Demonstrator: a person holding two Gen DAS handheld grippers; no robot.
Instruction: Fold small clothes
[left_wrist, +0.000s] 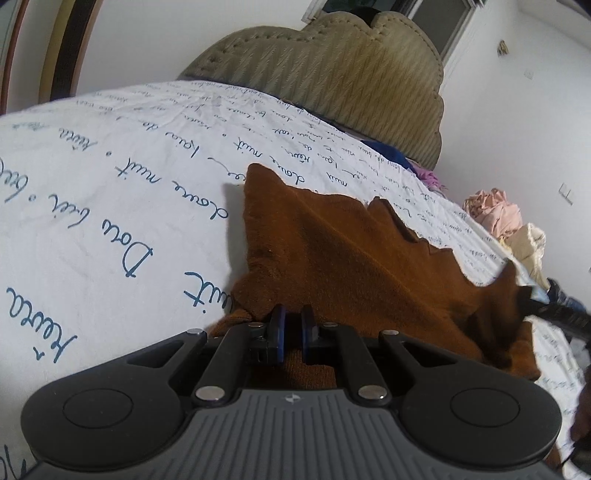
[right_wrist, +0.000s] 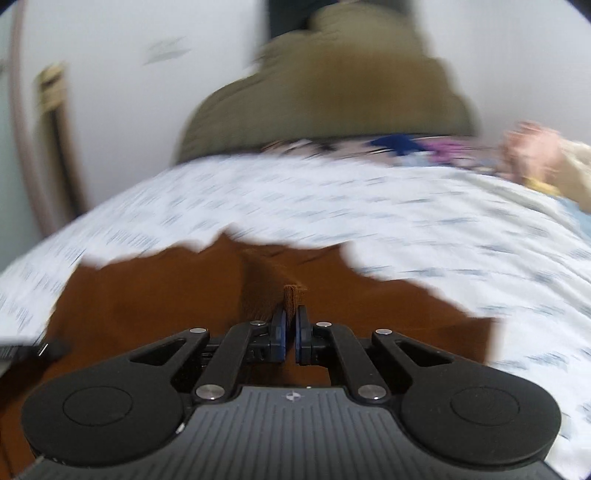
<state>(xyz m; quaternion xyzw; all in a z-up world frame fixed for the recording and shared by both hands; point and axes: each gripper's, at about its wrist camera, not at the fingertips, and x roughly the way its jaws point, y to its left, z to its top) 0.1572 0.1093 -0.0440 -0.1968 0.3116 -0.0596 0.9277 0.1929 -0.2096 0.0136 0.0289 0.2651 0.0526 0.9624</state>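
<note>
A small rust-brown garment (left_wrist: 369, 258) with a jagged far edge lies on the white bedsheet (left_wrist: 110, 184) printed with blue handwriting. My left gripper (left_wrist: 291, 314) is shut on the garment's near edge, the cloth pinched between the blue pads. My right gripper (right_wrist: 291, 314) is shut on a folded tab of the same garment (right_wrist: 147, 302), which stands up between its pads. The right wrist view is blurred by motion. The right gripper's dark tip shows at the right edge of the left wrist view (left_wrist: 561, 310), holding the garment's corner up.
A padded olive headboard (left_wrist: 332, 74) stands at the far end of the bed. Pink and cream clothes (left_wrist: 498, 214) are heaped at the bed's right side, with blue and purple items (left_wrist: 413, 162) near the headboard. White walls surround the bed.
</note>
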